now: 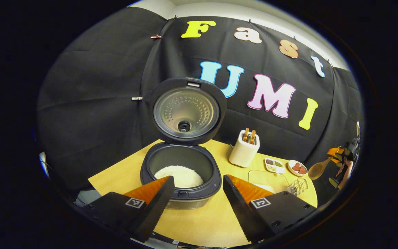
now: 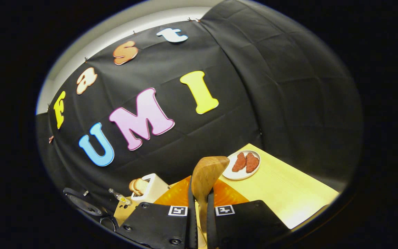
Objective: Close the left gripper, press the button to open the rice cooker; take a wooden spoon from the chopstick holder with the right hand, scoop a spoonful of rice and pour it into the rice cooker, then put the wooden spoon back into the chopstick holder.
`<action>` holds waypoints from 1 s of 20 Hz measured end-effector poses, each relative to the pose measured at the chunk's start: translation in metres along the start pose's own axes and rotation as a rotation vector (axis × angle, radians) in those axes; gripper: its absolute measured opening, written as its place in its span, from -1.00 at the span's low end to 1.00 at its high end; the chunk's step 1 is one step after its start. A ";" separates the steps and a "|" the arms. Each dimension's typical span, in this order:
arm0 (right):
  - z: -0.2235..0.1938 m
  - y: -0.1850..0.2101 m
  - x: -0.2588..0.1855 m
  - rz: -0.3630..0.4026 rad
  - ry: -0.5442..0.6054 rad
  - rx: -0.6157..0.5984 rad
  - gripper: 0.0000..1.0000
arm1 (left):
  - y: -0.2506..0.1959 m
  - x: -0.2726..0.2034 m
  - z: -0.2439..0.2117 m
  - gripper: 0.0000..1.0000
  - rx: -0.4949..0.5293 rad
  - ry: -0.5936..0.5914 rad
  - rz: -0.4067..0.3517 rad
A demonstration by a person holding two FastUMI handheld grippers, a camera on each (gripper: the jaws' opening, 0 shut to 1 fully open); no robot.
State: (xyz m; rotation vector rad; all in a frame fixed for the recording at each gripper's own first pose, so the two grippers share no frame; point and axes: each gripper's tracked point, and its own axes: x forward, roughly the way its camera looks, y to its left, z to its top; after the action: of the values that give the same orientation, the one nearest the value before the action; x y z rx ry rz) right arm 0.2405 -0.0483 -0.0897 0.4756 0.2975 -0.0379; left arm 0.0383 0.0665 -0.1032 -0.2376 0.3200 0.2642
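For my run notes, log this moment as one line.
rice cooker: lid up, rice inside | left gripper: open, before cooker | right gripper: shut on wooden spoon, bowl empty | chopstick holder: upright

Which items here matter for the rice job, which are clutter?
Job: open black rice cooker with white rice inside; white chopstick holder; wooden spoon clamped in right gripper.
Clutter: white plate of red pieces; small wire basket; divided condiment dish.

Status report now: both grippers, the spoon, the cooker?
Left gripper open, before rice cooker, lid up. Right gripper shut on wooden spoon, raised. Nothing in the way.
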 end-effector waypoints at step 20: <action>-0.115 -0.076 0.072 -0.094 0.217 0.062 -0.61 | -0.045 -0.037 0.016 0.92 -0.055 -0.053 0.162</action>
State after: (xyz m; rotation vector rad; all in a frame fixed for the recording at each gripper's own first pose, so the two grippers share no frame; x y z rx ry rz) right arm 0.2699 -0.0610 -0.2420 0.5284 0.5329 -0.0877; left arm 0.0218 0.0204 -0.0674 -0.2589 0.2805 0.4388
